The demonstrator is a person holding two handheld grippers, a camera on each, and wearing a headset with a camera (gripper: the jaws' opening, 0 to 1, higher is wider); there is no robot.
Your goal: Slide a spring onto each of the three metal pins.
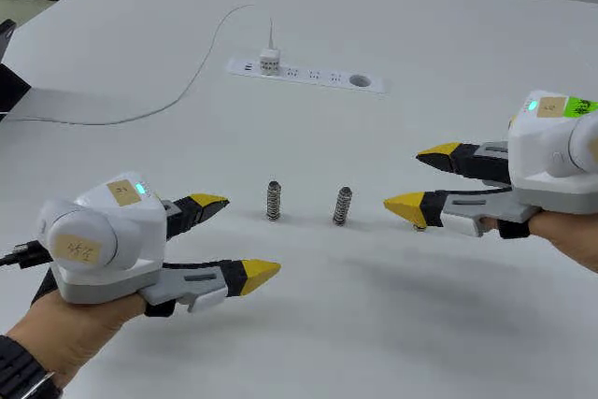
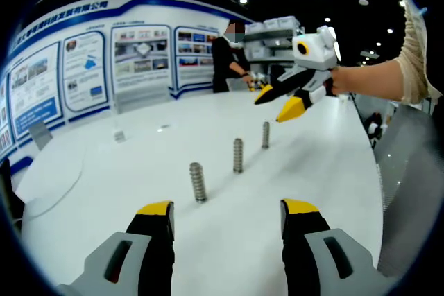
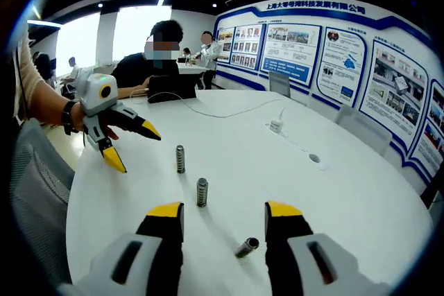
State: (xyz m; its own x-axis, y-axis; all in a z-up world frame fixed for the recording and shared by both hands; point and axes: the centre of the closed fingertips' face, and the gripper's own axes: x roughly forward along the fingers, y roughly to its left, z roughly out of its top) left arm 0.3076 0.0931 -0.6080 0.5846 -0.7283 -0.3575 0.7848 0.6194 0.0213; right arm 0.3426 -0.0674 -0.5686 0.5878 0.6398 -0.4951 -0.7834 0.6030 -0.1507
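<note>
Two coil springs stand upright on pins on the white table: a left spring and a middle spring. A third spring stands farther along the row; in the head view it is mostly hidden behind my right gripper's lower jaw. In the right gripper view this third spring sits just before the jaws and looks tilted. My left gripper is open and empty, left of the row. My right gripper is open and empty, right of the row. Neither touches a spring.
A white power strip with a plug and a thin cable lies at the back of the table. People sit at the far side, and another person stands there.
</note>
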